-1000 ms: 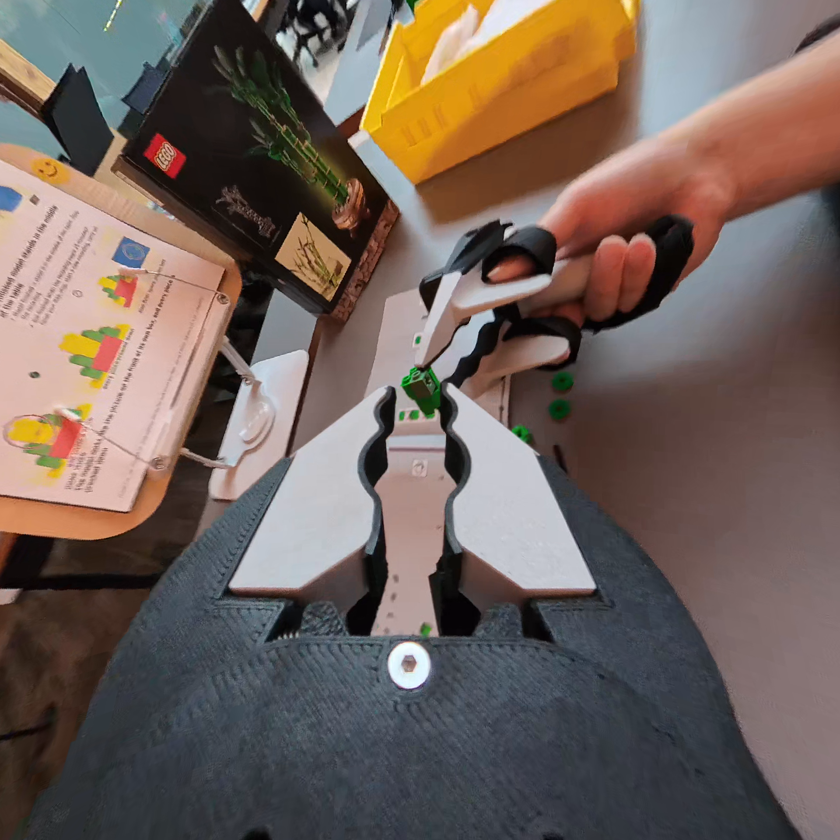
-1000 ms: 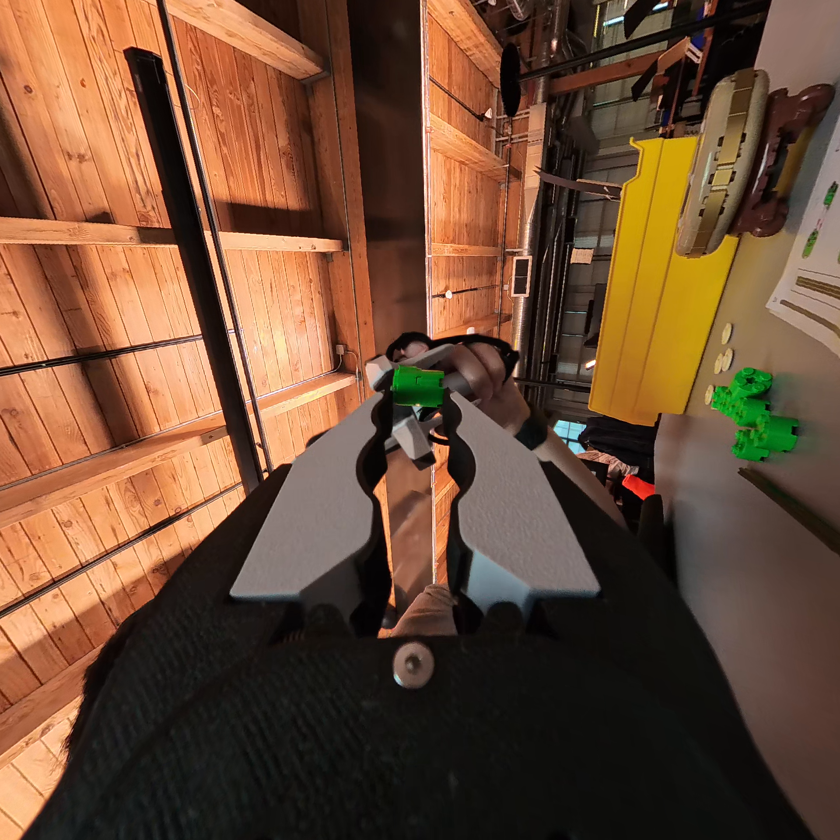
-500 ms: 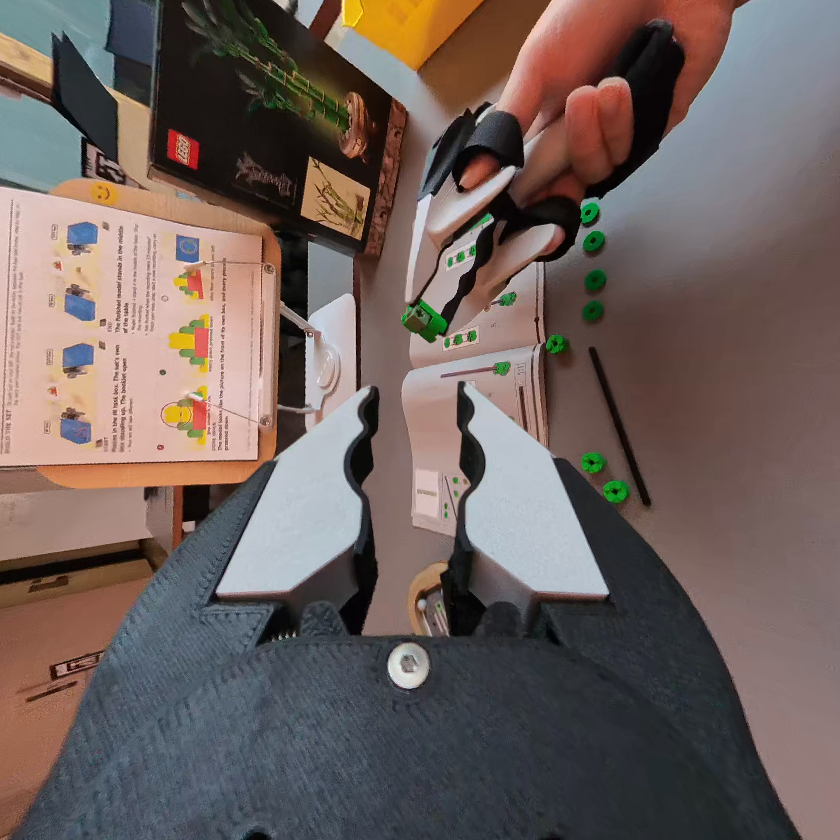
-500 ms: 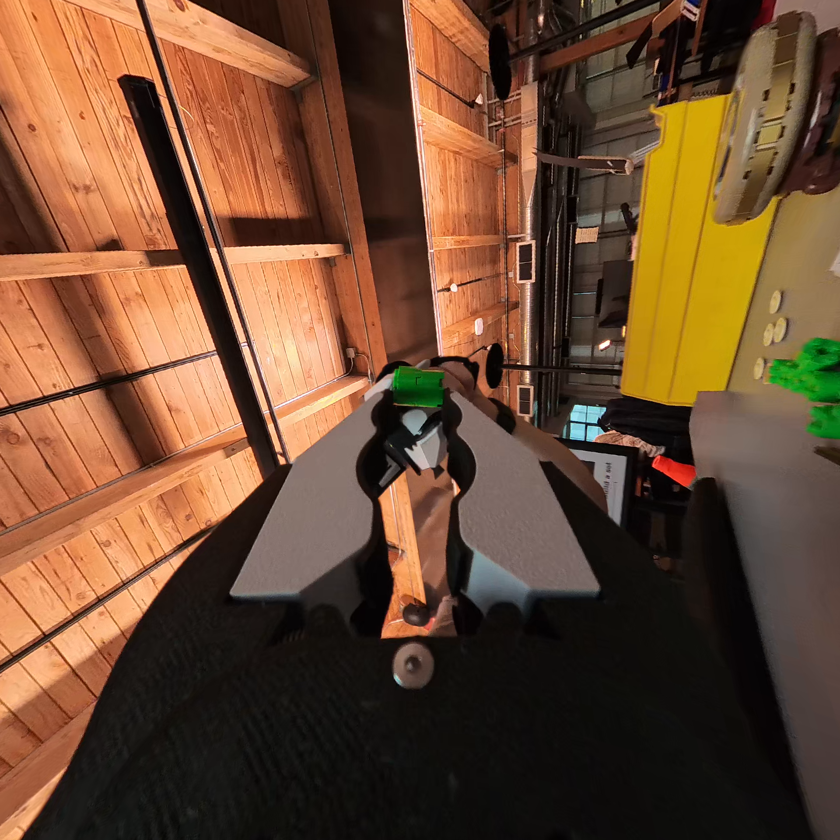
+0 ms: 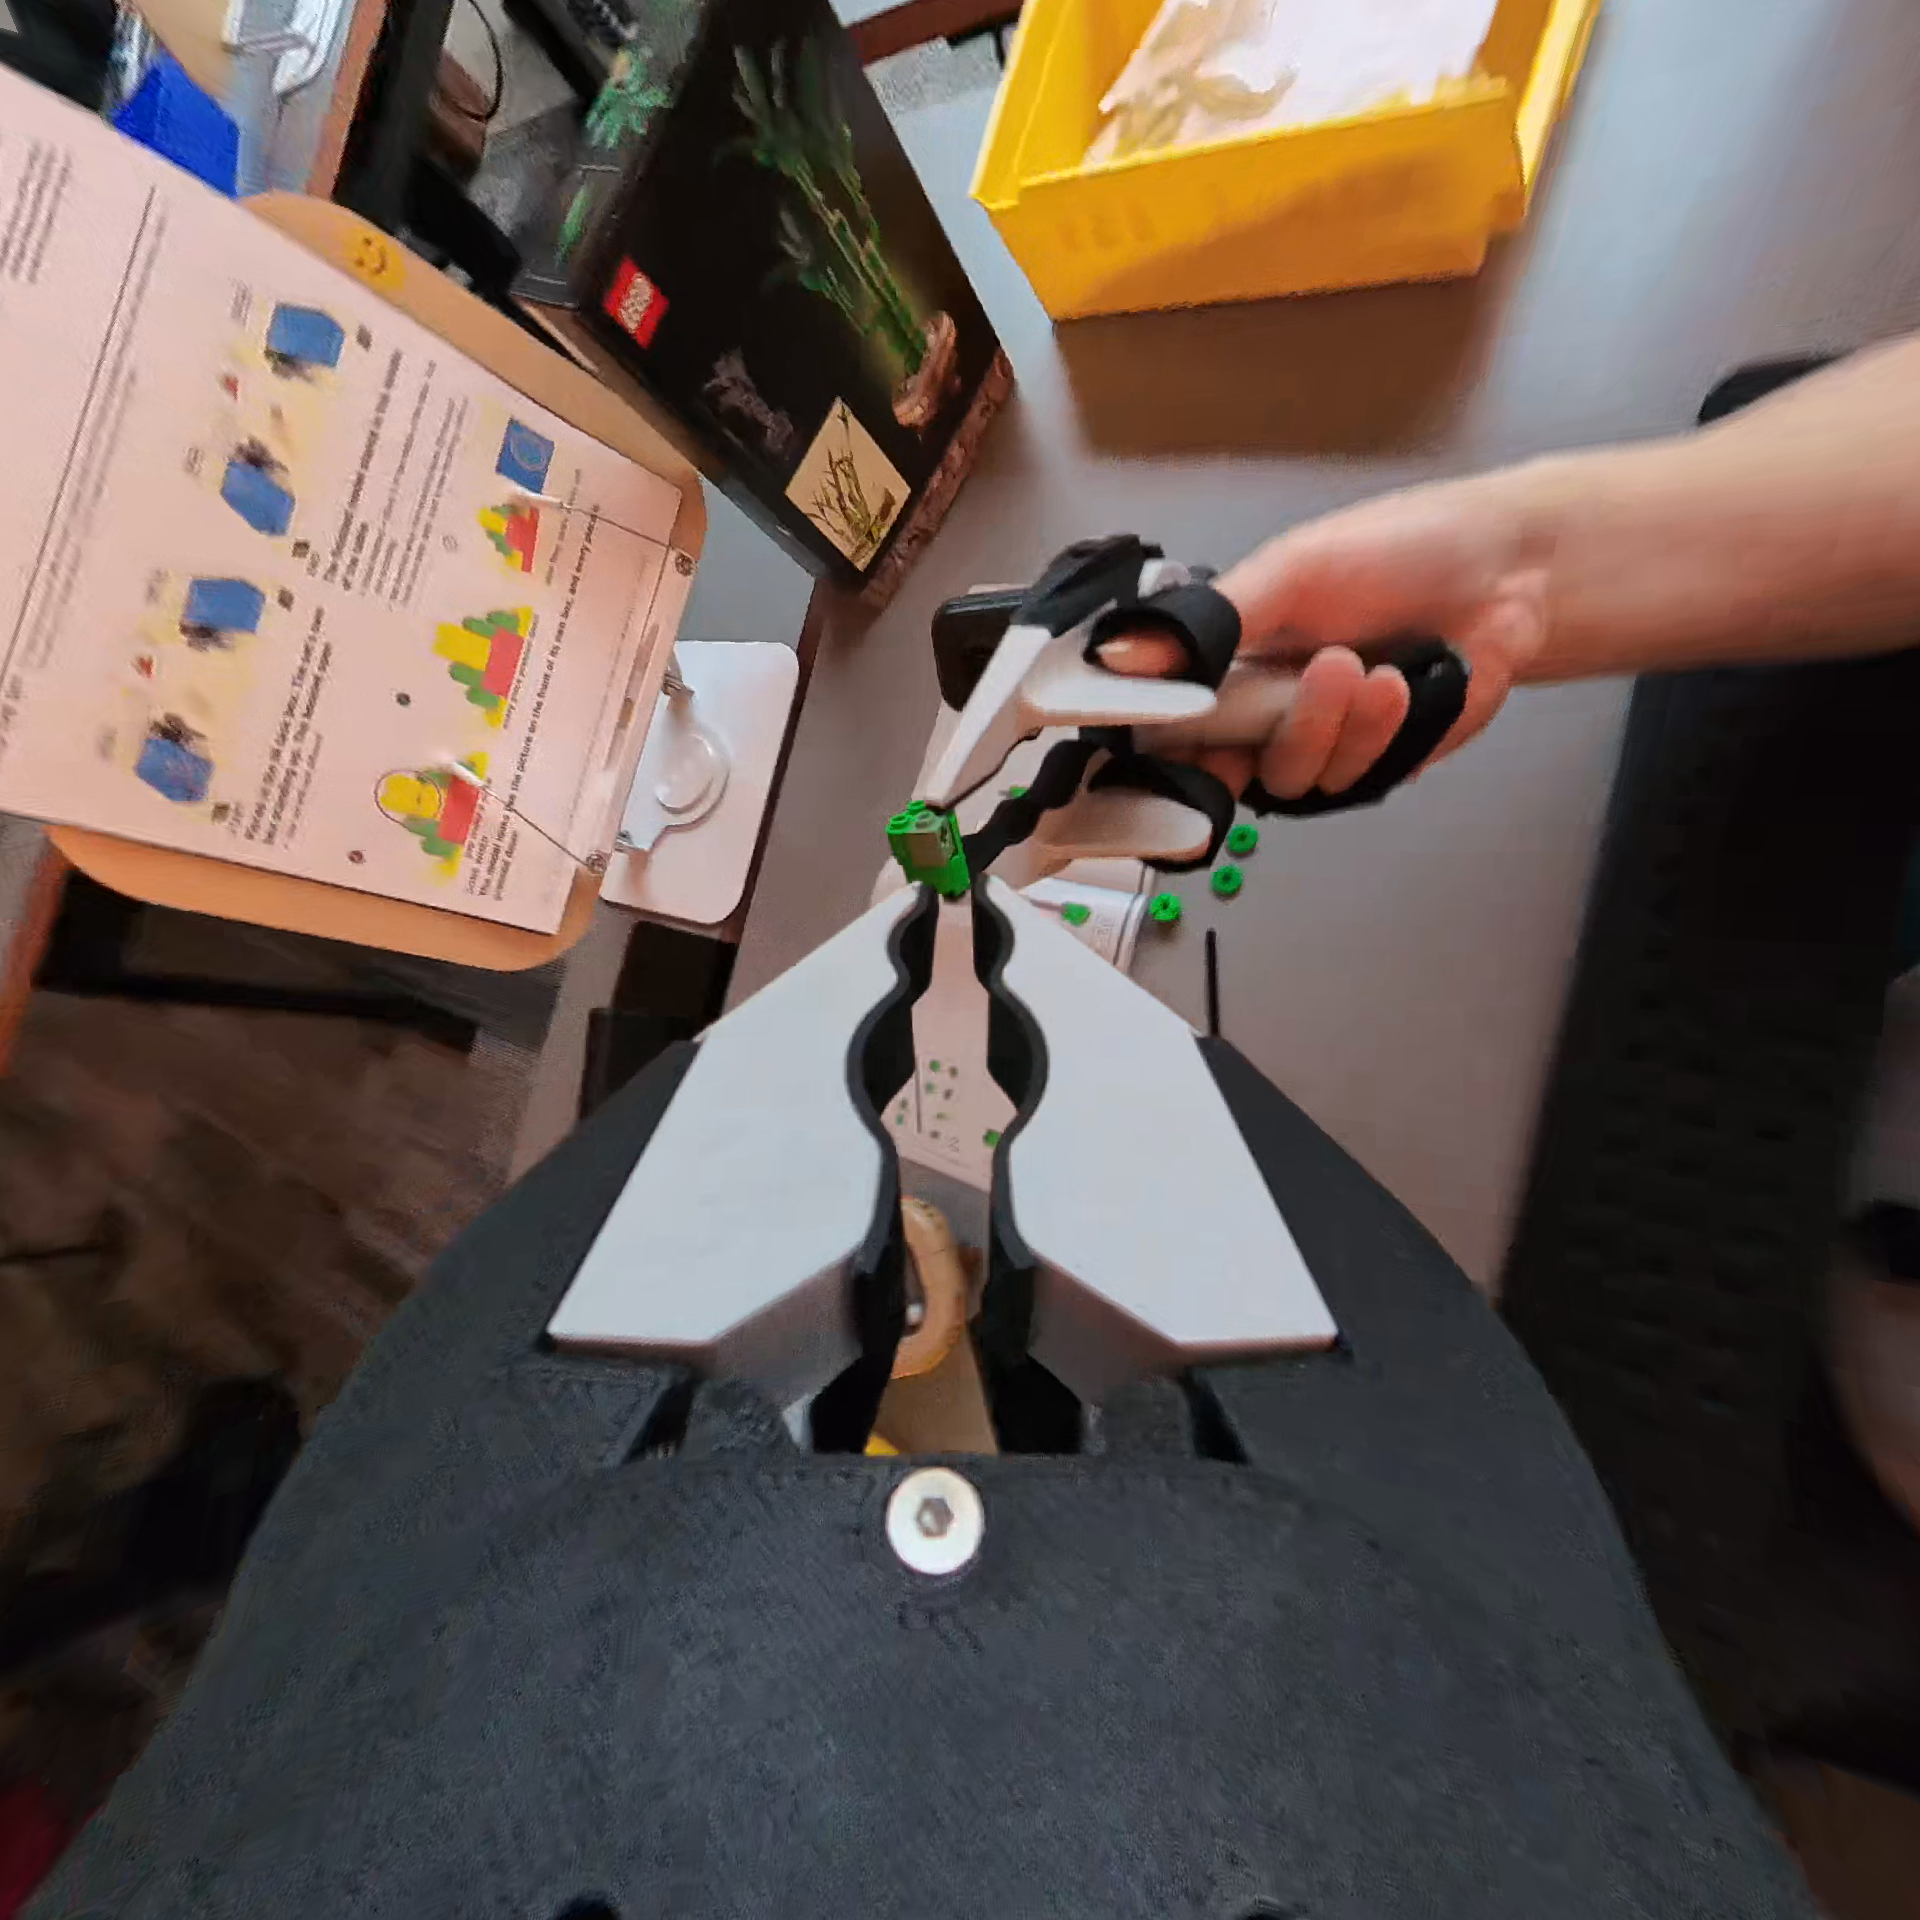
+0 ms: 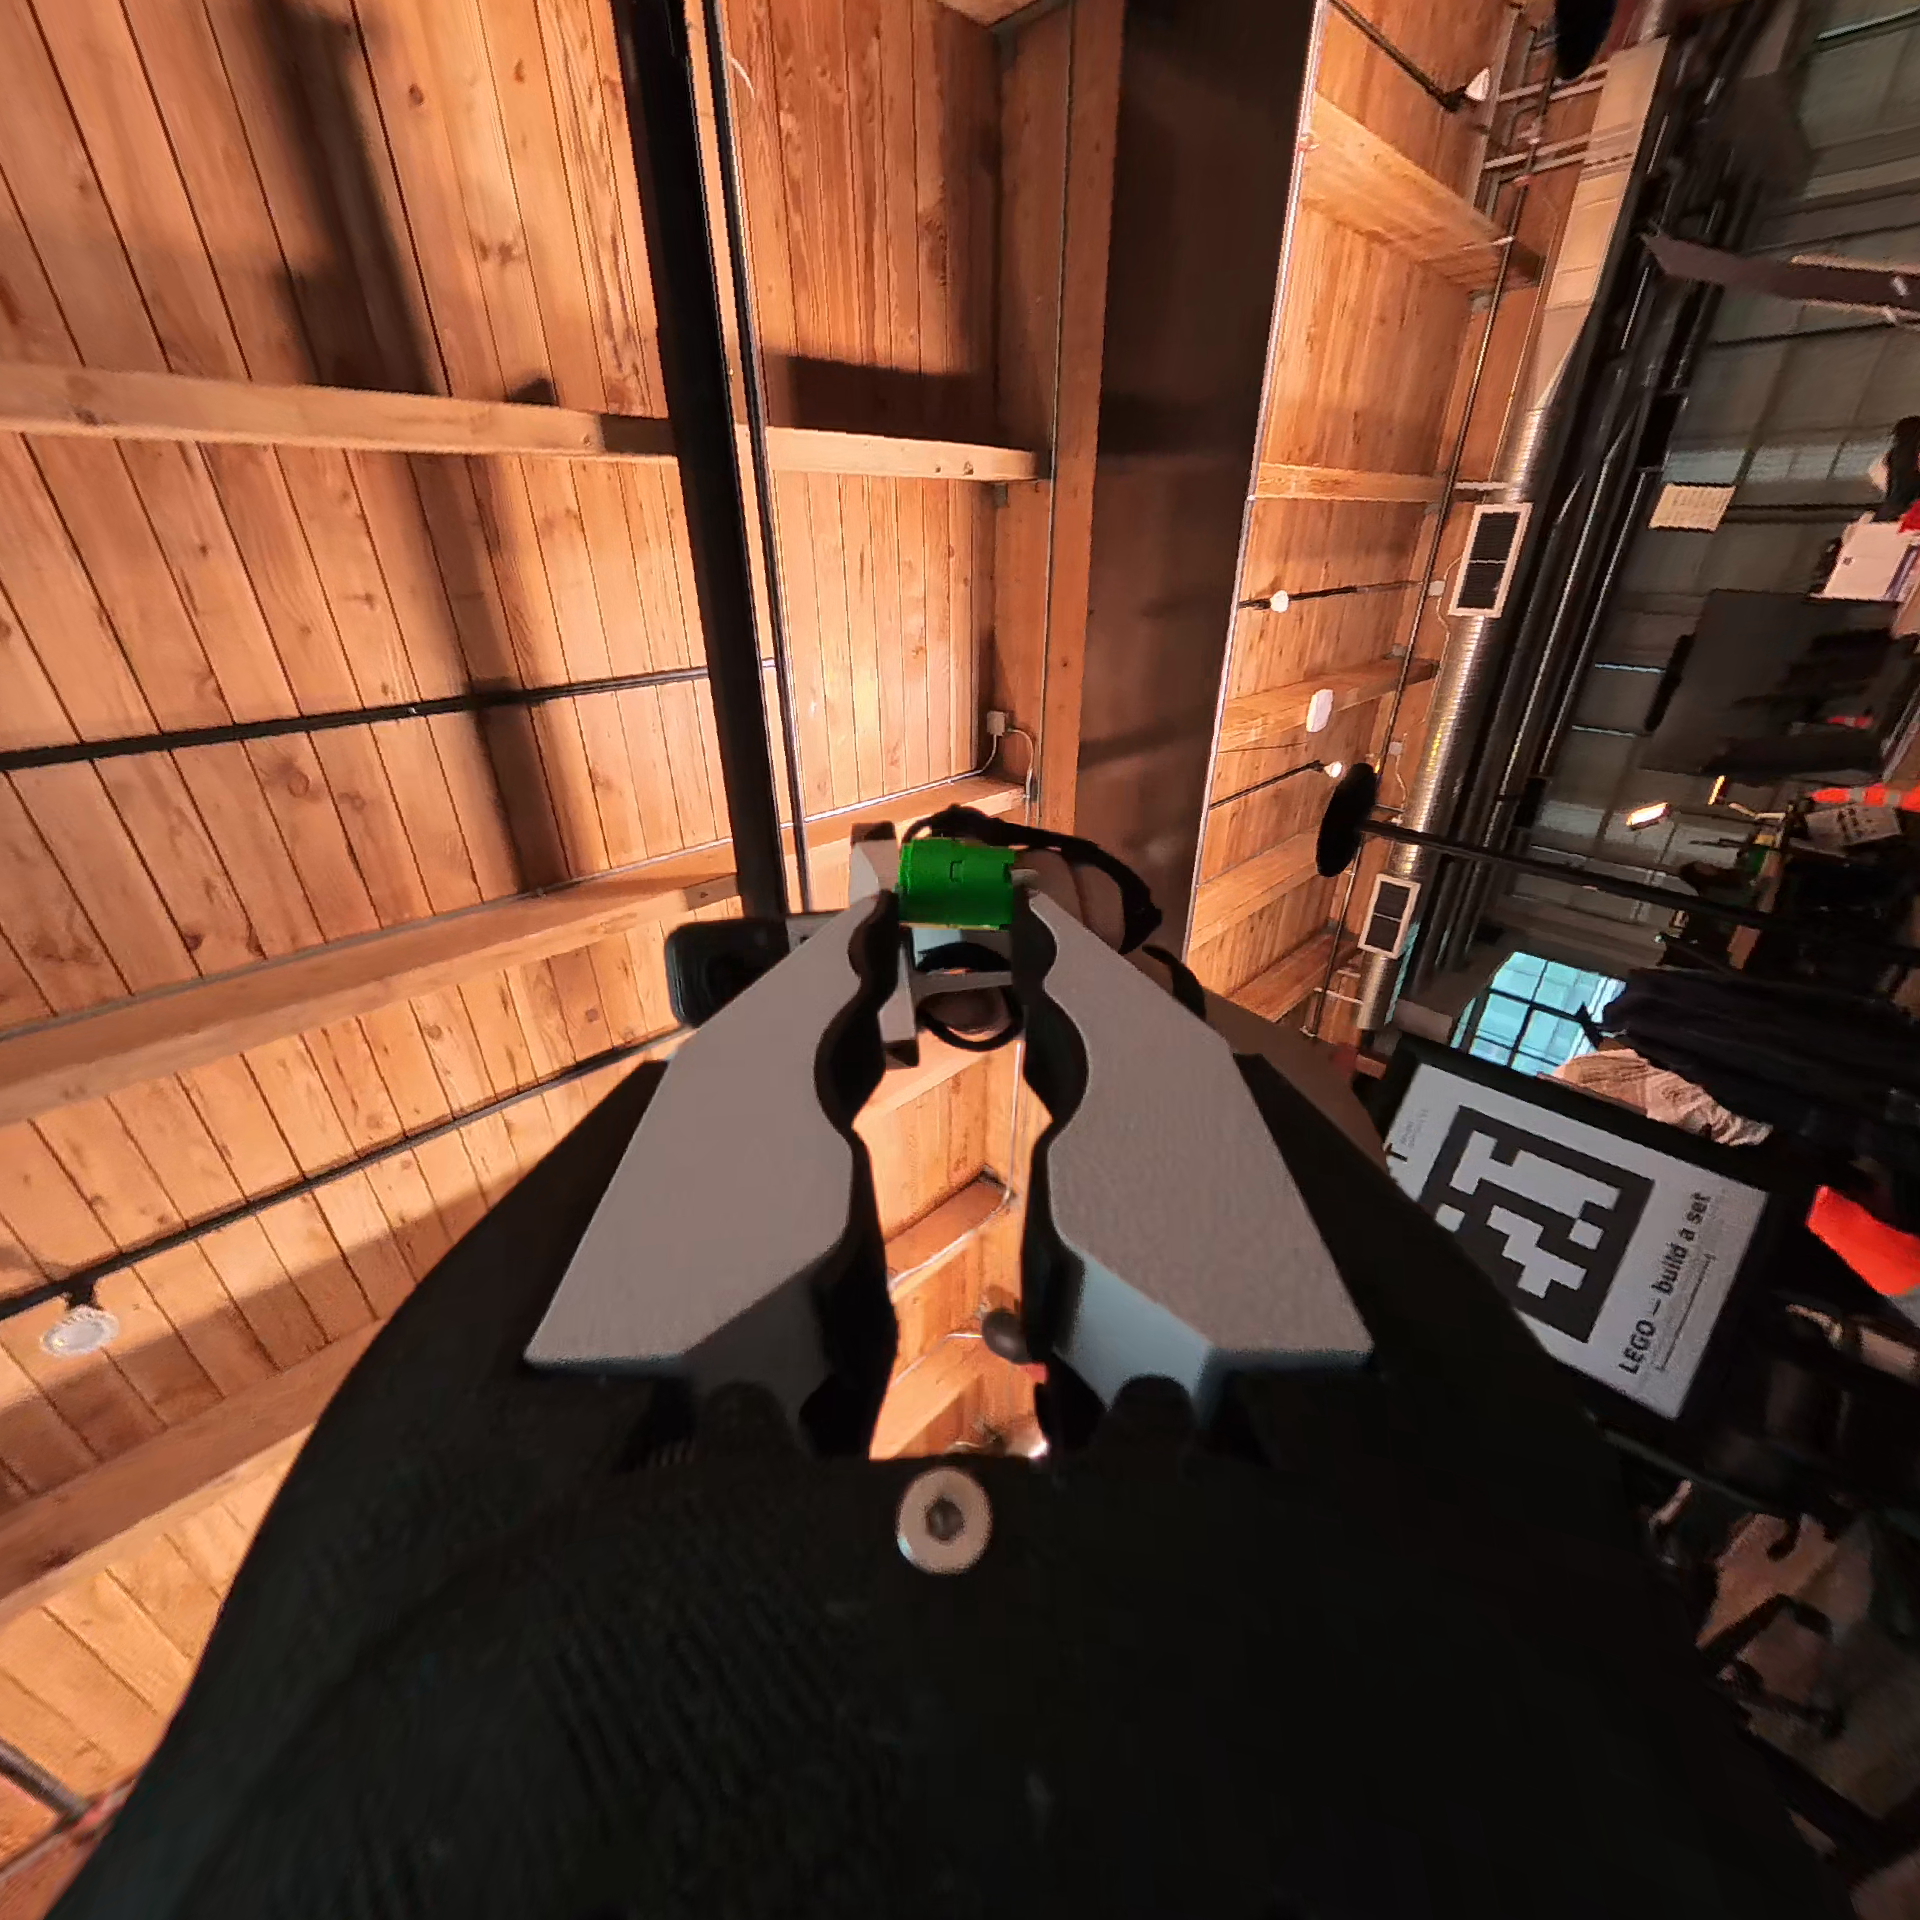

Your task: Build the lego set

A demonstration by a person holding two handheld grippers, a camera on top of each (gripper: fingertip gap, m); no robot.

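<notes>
Right tongs (image 6: 954, 914) clamp green brick (image 6: 954, 883); left tongs (image 5: 951, 902) nearly closed, tips at brick, grip unclear; yellow bin (image 5: 1278, 218) on table (image 5: 1403, 1039) holds white plastic bags (image 5: 1247, 73)

Left gripper (image 5: 948, 914) pointing toward 12 o'clock, fingers nearly together, right gripper (image 6: 954, 902) clamped tight, its hand (image 5: 1351, 665) reaching in from 3 o'clock.
</notes>
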